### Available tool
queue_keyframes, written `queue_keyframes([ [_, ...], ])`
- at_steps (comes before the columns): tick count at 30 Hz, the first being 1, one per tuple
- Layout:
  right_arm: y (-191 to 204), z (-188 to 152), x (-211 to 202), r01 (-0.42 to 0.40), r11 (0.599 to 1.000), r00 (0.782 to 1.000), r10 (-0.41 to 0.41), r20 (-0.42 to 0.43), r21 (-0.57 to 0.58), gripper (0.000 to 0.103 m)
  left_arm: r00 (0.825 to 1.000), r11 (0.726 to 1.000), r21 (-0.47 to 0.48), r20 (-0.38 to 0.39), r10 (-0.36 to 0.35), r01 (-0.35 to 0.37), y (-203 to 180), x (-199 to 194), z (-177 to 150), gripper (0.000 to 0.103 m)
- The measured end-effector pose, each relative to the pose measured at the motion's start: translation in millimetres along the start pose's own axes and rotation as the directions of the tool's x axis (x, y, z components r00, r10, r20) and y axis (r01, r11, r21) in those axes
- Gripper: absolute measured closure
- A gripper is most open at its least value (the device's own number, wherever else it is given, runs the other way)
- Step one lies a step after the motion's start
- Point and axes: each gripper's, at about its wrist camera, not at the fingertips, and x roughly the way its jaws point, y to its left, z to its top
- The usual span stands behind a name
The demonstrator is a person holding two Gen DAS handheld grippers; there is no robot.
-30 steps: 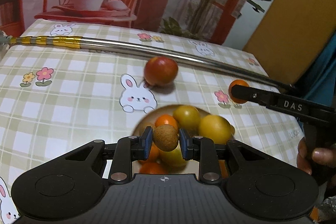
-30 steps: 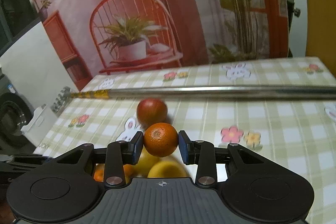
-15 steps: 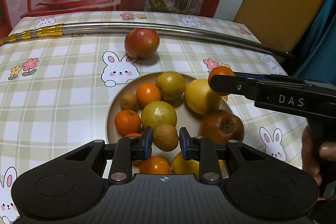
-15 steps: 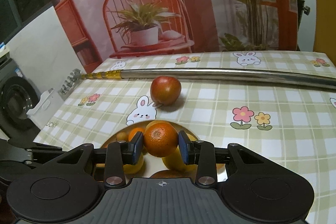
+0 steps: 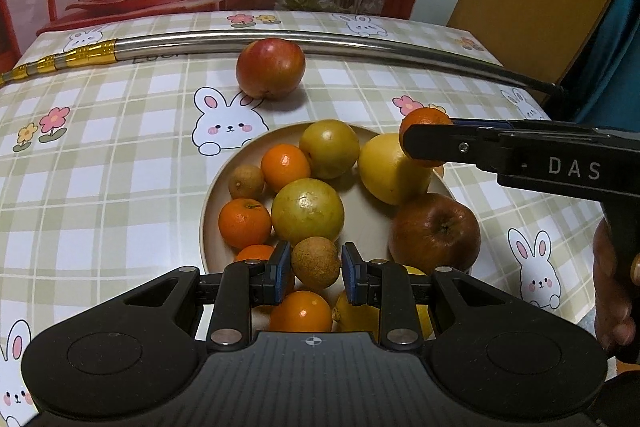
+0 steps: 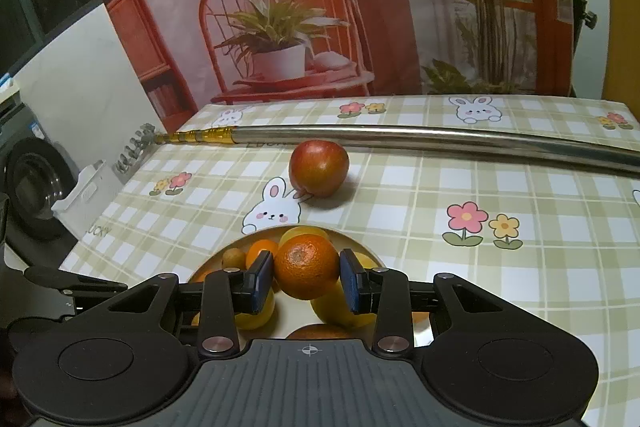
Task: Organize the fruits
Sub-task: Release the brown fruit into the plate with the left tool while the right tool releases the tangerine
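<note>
Left tool (image 5: 315,271) grips a brown fruit (image 5: 316,263) above the filled plate (image 5: 216,203).

Both views overlook plate (image 5: 208,211) (closely).

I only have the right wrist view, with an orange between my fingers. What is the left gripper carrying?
Observer: The left gripper is shut on a small brown fruit, held above the near part of the plate.
Operator: My gripper hides most of the plate. What is in it?
Observer: Besides the oranges and yellow fruits, a dark red apple lies at its right side.
Operator: Where is my orange relative to the plate?
Observer: The right gripper holds the orange at the plate's far right edge, beside a large yellow fruit.
</note>
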Motion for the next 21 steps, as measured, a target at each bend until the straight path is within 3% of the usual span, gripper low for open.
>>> queue_keyframes([
  [21,4.1,-1.6,4.4,-0.006,1.0,0.999,0.006,-0.039,-0.021,0.07,1.0,1.0,-0.007,0.004,-0.004,0.004,0.7,0.6,0.0,0.074],
])
